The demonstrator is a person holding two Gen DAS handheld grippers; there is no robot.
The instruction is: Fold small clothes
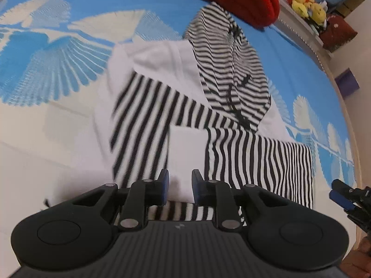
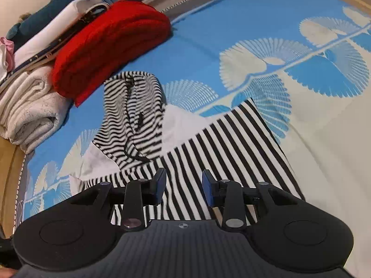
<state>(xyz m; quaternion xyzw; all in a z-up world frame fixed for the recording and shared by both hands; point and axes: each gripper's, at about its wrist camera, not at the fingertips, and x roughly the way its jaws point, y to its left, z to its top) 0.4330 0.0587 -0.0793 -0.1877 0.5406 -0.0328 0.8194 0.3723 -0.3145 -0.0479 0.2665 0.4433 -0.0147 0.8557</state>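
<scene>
Blue bedspread underneath; left gripper and right gripper hovered, jaws apart, over the striped top. Pinch both hem corners evenly, I'd say.

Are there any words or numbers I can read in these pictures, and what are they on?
No words or numbers can be read anywhere.
Small pale logo mark, no letters, on the ribbed black body behind the left claw.
Small round crosshair mark, no letters, on the ribbed black body behind the right claw.
White mark on the dark red bag on the shelf: too small and blurred to read.
Black-and-white striped hooded top: stripes only, no print.
</scene>
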